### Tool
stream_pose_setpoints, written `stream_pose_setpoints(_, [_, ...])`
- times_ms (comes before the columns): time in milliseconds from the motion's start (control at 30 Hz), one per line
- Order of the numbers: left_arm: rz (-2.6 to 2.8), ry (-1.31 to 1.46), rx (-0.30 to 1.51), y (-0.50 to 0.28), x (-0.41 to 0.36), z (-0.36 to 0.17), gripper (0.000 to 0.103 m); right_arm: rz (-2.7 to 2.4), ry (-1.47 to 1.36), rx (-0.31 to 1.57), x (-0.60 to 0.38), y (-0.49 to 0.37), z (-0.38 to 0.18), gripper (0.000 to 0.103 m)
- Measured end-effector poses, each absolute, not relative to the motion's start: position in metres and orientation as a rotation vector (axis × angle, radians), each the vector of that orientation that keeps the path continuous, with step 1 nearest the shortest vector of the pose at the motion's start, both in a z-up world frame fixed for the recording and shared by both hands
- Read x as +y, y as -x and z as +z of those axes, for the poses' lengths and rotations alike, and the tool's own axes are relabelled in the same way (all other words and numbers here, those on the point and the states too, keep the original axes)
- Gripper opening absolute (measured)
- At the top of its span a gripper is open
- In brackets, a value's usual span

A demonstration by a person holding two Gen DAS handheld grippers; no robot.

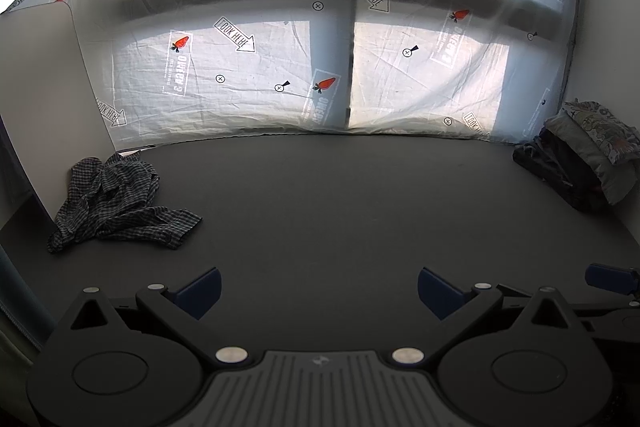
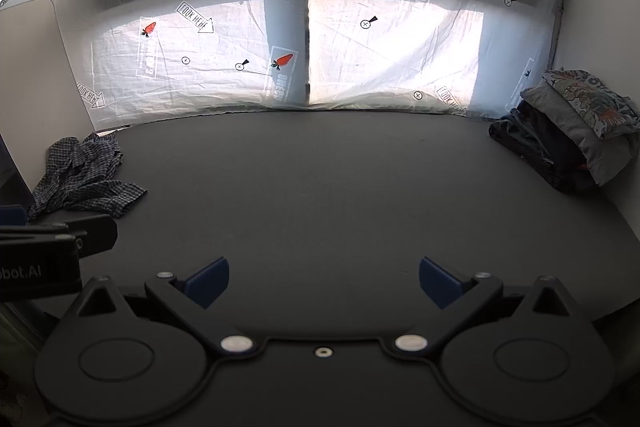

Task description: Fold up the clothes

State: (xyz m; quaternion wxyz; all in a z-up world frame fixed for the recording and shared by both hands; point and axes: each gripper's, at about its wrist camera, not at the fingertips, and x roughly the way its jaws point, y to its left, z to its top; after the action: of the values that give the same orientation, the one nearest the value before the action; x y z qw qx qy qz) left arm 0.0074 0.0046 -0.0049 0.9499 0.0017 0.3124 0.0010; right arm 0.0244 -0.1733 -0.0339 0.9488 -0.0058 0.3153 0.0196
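Both tools hung over the dark bench (image 1: 320,195), jaws spread wide and holding nothing. The left tool (image 1: 319,289) had the crumpled checked shirt (image 1: 116,203) ahead to its left, lying at the bench's far left corner, well apart from its fingers. The right tool (image 2: 324,281) had a pile of folded clothes (image 2: 572,131) ahead to its right, at the far right edge against the wall. A printed white sheet (image 1: 280,67) hung behind the bench.
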Motion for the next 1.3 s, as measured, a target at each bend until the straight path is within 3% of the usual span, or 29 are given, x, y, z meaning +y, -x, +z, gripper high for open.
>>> stream_pose_setpoints(1300, [-0.019, 0.038, 0.700, -0.043, -0.009, -0.012, 0.103, -0.032, -0.065, 0.679, -0.204, -0.046, -0.034, 0.103])
